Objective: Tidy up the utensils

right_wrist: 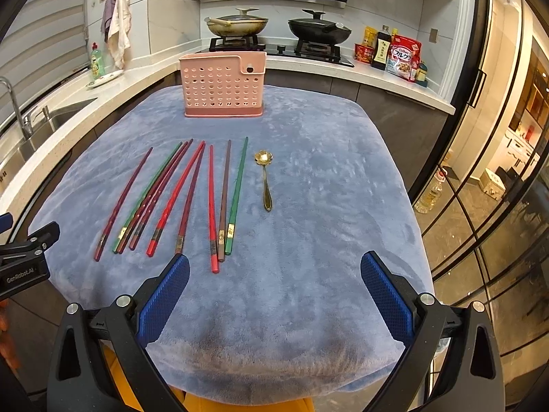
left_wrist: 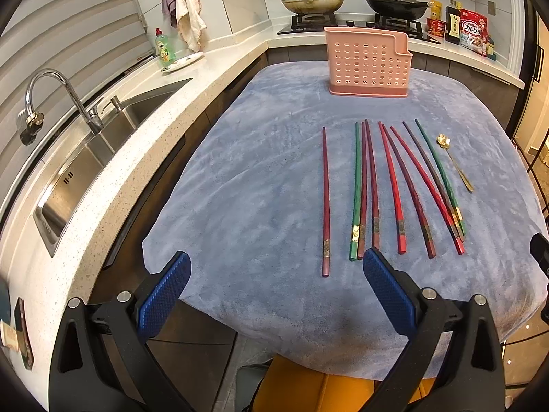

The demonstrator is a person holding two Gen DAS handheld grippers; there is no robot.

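Nine lacquered wooden chopsticks (right_wrist: 192, 199) lie on the blue plush cloth (right_wrist: 308, 178): two green, three bright red, four dark maroon or purple. There is one gold flower-bowled metal spoon (right_wrist: 266, 178) and one pink perforated plastic utensil holder (right_wrist: 223, 84). Two lidded pans (right_wrist: 236, 24) sit on the stove.

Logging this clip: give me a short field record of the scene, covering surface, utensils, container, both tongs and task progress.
surface: blue cloth over a table
chopsticks: nine, red, green and dark, lying loose in a rough row
spoon: gold spoon, to the right of the chopsticks, apart from them
container: pink holder, upright at the far end of the cloth; contents not visible
left tongs: open, holding nothing
right tongs: open, holding nothing
progress: no utensil picked up yet
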